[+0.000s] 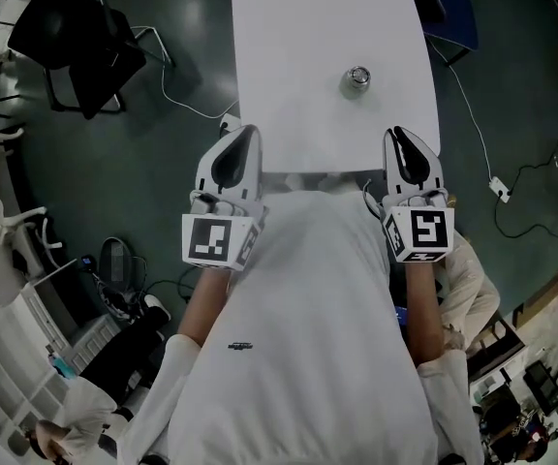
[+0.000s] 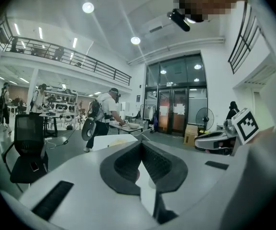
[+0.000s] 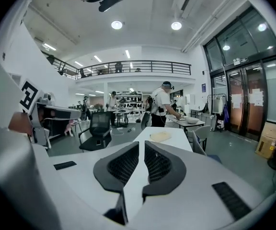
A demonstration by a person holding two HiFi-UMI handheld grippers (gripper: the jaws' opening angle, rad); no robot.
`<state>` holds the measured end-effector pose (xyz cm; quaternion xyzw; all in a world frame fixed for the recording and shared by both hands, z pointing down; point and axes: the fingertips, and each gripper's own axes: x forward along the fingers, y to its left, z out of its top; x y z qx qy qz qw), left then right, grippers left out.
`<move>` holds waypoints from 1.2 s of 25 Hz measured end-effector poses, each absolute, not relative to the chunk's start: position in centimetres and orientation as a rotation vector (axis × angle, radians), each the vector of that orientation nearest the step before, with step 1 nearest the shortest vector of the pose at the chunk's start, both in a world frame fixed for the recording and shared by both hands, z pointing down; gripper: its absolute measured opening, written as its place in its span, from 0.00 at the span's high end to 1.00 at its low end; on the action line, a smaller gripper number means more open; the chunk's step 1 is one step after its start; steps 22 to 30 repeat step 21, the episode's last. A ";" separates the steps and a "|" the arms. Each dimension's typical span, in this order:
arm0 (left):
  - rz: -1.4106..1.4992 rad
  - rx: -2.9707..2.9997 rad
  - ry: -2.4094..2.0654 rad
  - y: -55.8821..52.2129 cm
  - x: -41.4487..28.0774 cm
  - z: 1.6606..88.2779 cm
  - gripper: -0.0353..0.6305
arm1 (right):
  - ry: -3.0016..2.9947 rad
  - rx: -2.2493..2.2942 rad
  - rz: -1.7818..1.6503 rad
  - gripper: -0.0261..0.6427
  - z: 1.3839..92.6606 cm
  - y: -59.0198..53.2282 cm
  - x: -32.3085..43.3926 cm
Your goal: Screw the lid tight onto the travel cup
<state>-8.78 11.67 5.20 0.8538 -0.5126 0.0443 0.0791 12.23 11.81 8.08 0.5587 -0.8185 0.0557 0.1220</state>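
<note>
The travel cup [image 1: 357,79], a small metal cup seen from above with its lid on, stands upright on the white table [image 1: 289,56], right of the middle. Both grippers hover at the table's near edge, close to my body and well short of the cup. My left gripper [image 1: 247,134] is shut and empty; in the left gripper view its pads [image 2: 128,164] meet at the tips. My right gripper [image 1: 396,135] holds nothing, its pads [image 3: 159,164] almost together with only a thin slit between them. Neither gripper view shows the cup.
A black office chair [image 1: 85,46] stands on the floor to the left, with cables [image 1: 177,90] trailing by it. A power strip [image 1: 499,190] lies on the floor to the right. A blue chair [image 1: 450,13] is at the table's far right. A person [image 2: 104,114] works at another table beyond.
</note>
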 end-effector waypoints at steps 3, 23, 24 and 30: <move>0.137 2.552 -1.529 11.5 -8.6 5.4 0.94 | -2.393 1.614 0.170 0.92 8.5 11.5 12.1; 0.139 2.558 -1.498 10.9 -6.4 5.1 0.94 | -2.388 1.590 0.148 0.92 8.7 10.7 12.9; 0.139 2.558 -1.498 10.9 -6.4 5.1 0.94 | -2.388 1.590 0.148 0.92 8.7 10.7 12.9; 0.139 2.558 -1.498 10.9 -6.4 5.1 0.94 | -2.388 1.590 0.148 0.92 8.7 10.7 12.9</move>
